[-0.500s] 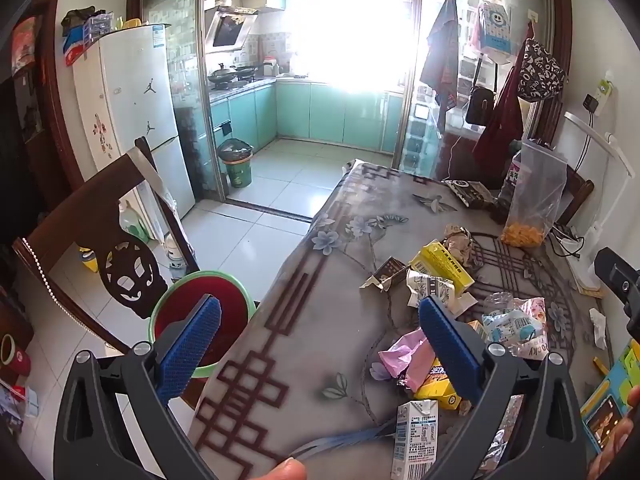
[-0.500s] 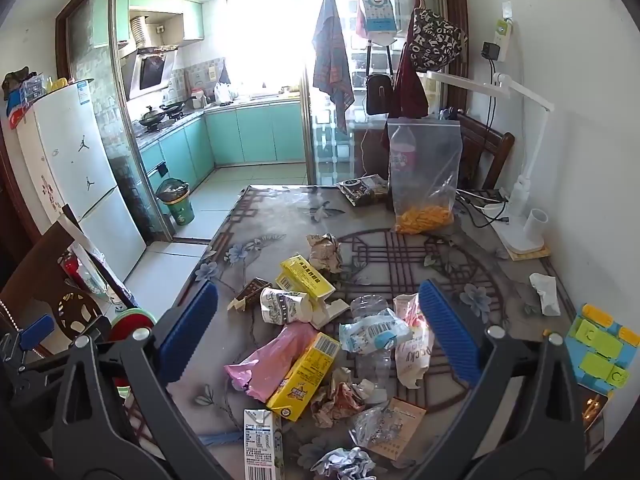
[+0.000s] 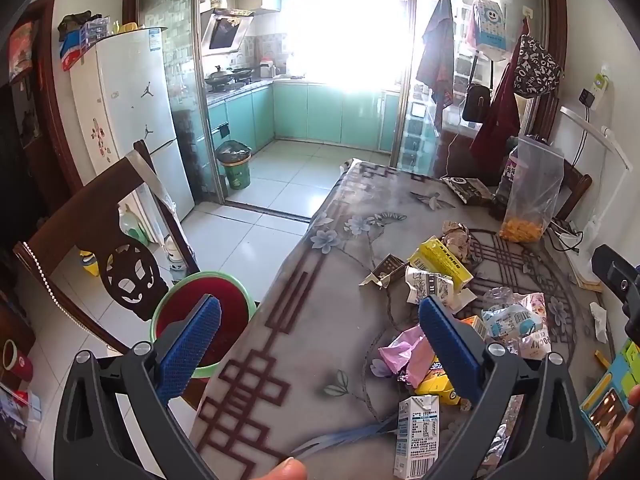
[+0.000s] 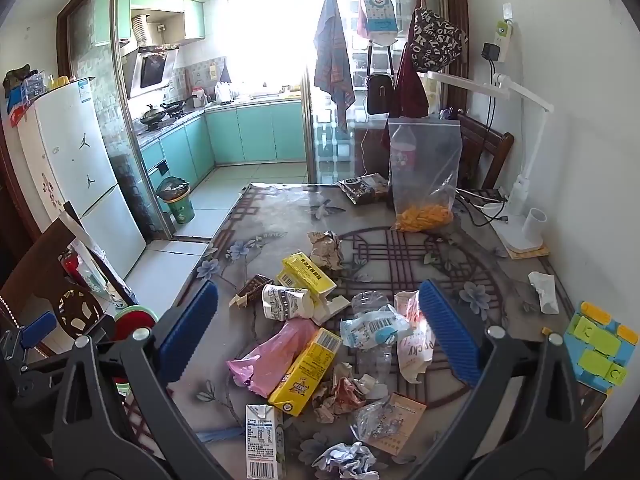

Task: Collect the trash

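Trash lies scattered over the patterned table (image 4: 280, 208): two yellow cartons (image 4: 308, 274) (image 4: 306, 372), a pink wrapper (image 4: 276, 356), a white milk carton (image 4: 262, 444), a crushed clear bottle (image 4: 374, 328) and crumpled paper (image 4: 326, 248). My right gripper (image 4: 320, 332) hangs open above this pile, holding nothing. My left gripper (image 3: 320, 344) is open over the table's left edge, its right pad beside the pink wrapper (image 3: 404, 354) and milk carton (image 3: 416, 436). A red basin with a green rim (image 3: 188, 300) sits below that edge, by the chair.
A dark wooden chair (image 3: 92, 232) stands left of the table. A clear bag of orange snacks (image 4: 426, 176), a white desk lamp (image 4: 520, 200) and colourful toy blocks (image 4: 596, 344) sit on the table's far and right parts. A green bin (image 3: 236, 166) stands on the kitchen floor.
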`<state>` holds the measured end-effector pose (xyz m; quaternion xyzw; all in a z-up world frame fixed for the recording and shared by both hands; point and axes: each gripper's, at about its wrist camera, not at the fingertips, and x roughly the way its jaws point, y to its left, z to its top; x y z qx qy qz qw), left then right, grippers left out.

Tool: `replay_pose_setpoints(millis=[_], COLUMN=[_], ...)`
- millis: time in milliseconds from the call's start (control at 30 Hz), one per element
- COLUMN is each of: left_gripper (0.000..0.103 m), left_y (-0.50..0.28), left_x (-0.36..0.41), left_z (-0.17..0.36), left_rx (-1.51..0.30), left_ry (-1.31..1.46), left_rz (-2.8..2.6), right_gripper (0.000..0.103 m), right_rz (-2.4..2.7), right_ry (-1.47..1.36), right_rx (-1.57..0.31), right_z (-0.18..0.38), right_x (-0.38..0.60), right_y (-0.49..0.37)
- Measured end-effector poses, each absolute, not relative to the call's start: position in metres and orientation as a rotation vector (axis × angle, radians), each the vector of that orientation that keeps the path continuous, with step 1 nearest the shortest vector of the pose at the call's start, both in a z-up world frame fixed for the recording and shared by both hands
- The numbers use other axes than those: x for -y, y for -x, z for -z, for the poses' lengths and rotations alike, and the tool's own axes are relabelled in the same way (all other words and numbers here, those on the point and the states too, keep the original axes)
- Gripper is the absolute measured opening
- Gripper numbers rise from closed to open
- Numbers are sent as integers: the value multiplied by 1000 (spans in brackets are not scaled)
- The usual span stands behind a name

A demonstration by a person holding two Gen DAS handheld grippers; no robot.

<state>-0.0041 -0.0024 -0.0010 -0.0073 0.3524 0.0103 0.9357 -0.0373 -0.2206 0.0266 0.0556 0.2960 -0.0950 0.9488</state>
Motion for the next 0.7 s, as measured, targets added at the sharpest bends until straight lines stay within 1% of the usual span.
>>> replay_pose_setpoints(millis=[700], left_gripper=[95], left_y=[7], left_x=[3], left_z=[-5], left_rx=[-705], left_ry=[3], left_rz=[-29], right_gripper=[99], right_rz=[184], right_ry=[-112], right_rx=[-610], right_z=[-23], right_x=[216], right_y=[32])
